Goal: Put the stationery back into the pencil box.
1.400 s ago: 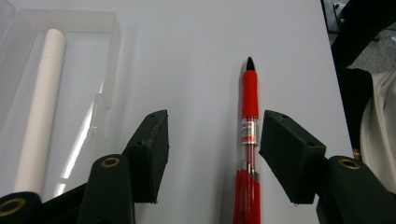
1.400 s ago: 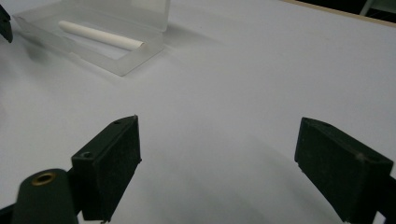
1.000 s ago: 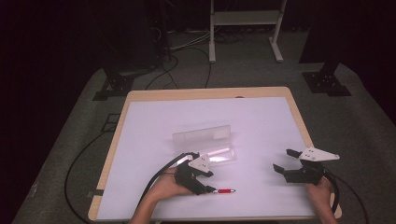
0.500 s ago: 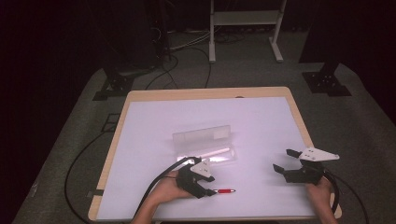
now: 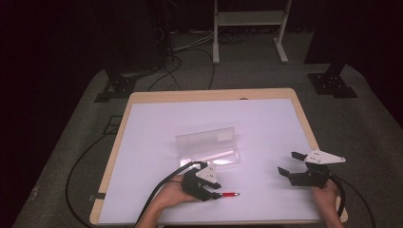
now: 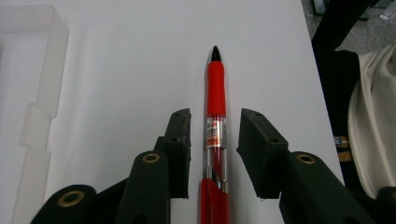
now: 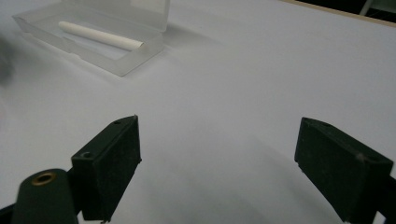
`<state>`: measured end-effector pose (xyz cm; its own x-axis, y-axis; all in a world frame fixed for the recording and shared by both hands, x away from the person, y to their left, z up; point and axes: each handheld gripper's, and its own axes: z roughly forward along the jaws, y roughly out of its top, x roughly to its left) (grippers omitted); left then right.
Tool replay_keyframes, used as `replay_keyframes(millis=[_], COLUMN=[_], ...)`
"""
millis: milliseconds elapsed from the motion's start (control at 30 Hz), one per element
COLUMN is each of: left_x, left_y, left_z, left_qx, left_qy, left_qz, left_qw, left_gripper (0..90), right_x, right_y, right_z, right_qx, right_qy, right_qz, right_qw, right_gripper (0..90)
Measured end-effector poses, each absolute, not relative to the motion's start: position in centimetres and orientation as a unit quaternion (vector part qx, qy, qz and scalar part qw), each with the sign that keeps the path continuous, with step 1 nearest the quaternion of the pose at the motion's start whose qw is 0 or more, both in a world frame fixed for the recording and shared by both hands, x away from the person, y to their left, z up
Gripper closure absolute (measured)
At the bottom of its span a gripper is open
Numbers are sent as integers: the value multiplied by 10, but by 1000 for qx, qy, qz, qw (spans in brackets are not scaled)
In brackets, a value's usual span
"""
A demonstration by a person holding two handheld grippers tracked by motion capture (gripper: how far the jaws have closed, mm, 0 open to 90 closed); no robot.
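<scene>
A red pen (image 6: 216, 93) with a black tip lies on the white table top (image 5: 266, 128) near the front edge, also seen in the high view as the red pen (image 5: 230, 194). My left gripper (image 6: 215, 116) straddles its clear middle section. Its jaws have just been closing, but a narrow gap shows on each side of the pen, so the pads are not pressing on it. In the high view the left gripper (image 5: 214, 194) points right along the pen. My right gripper (image 5: 290, 164) rests at the front right, wide open and empty, as the right gripper (image 7: 219, 140) view confirms.
A clear plastic case (image 5: 209, 142) lies open in the middle of the table with a white stick (image 5: 214, 156) inside; the case (image 7: 93, 32) is at the far left in the right gripper view. Cables and stand legs are on the floor beyond the table.
The left gripper's jaws have narrowed around the red pen and the hand has shifted slightly toward the front edge. The right gripper and the case have stayed put.
</scene>
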<state>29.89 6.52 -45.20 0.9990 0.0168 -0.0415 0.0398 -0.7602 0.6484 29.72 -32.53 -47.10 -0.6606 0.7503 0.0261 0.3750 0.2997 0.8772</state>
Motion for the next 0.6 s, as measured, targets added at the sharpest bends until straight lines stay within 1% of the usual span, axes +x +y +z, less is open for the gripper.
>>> replay_keyframes(millis=[133, 333, 433, 600], left_x=[298, 298, 298, 298], left_y=[65, 63, 63, 62], left_z=[-453, -455, -456, -457], left_qx=[938, 941, 942, 944], left_qy=[10, 4, 2, 2], left_qz=[-19, -22, -19, -17], left_qw=[346, 339, 336, 331], left_gripper=[697, 708, 741, 751], right_x=[297, 297, 297, 297], right_y=[-325, -325, -325, -326], right_z=[-471, -471, -471, -471], right_qx=[360, 360, 361, 361], right_qy=[781, 781, 780, 779], right_qz=[469, 470, 470, 471], right_qw=[200, 200, 200, 201], right_gripper=[136, 136, 136, 136])
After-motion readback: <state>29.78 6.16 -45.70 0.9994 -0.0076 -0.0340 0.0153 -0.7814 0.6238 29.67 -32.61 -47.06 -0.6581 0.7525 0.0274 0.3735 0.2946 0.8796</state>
